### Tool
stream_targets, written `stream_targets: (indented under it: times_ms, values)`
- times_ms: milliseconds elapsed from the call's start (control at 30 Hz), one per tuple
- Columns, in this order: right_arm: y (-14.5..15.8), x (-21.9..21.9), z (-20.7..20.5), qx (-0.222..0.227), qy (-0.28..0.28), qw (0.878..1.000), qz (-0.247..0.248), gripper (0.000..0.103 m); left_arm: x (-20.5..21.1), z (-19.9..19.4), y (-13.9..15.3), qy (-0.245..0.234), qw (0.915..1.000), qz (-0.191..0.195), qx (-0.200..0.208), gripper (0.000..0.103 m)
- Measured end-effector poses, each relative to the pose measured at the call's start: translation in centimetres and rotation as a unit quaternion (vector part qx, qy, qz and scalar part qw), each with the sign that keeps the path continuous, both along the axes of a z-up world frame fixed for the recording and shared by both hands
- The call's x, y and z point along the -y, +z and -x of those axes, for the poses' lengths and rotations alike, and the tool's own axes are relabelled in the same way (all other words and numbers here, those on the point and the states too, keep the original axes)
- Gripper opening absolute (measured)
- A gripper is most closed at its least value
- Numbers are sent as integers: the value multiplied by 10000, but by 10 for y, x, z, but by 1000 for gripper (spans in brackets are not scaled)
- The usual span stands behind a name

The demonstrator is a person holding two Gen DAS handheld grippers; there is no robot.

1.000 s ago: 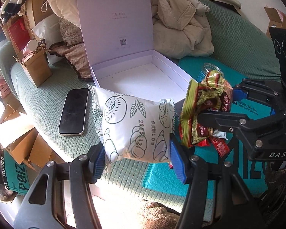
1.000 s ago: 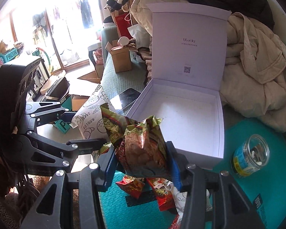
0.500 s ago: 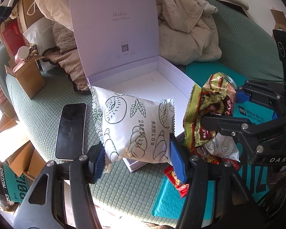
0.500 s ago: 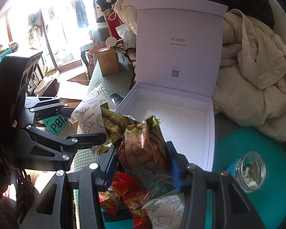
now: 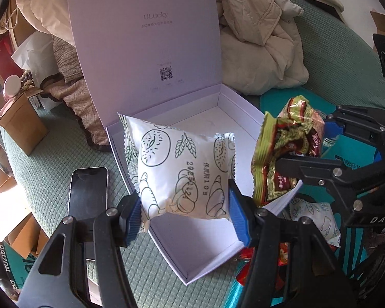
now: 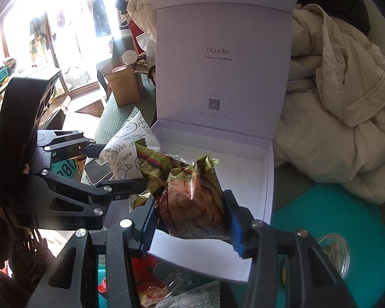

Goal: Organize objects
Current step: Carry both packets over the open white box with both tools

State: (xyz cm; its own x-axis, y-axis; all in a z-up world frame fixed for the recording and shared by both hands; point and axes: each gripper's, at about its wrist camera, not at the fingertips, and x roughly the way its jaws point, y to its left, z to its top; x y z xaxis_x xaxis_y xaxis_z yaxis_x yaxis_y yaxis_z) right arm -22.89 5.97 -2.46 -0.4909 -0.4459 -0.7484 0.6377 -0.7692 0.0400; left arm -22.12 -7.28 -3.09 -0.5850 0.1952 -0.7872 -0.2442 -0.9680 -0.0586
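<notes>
My left gripper (image 5: 183, 213) is shut on a white snack packet printed with bread drawings (image 5: 177, 172), held above the near part of the open white box (image 5: 205, 264). My right gripper (image 6: 190, 222) is shut on a crumpled green-and-red snack bag (image 6: 192, 192), which hangs over the box's front wall (image 6: 192, 256). In the left wrist view that bag (image 5: 285, 151) and the right gripper (image 5: 308, 143) sit at the box's right wall. The left gripper's held white packet (image 6: 127, 148) shows at the left of the right wrist view. The box lid (image 6: 223, 64) stands upright behind.
A black phone (image 5: 87, 197) lies on the green sofa left of the box. More snack packets (image 5: 318, 223) lie on a teal mat (image 6: 328, 220) by a glass jar (image 6: 333, 251). Beige jackets (image 6: 341, 118) pile behind the box; a small cardboard box (image 5: 20, 125) stands at far left.
Both grippers have carried their packets forward, from in front of the box to over its open tray. The box and lid now look larger and closer. Both grips are unchanged.
</notes>
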Motion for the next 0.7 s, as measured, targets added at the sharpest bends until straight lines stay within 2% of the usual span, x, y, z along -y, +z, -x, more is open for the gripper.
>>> stream_targets:
  times_ms: [200,567,700]
  values:
    - [0,-3,24,-58,-116,9998,-134,49,0,25,-3,231,9997,-2,-72,57]
    - [1,3,56,-145,-141,9990,-389,49,-7,67,0,390,9988,295,-86,57]
    - [-6,5,76,0,-244,9987,-448,49,-5,80,-7,592,9980,188,-74,57]
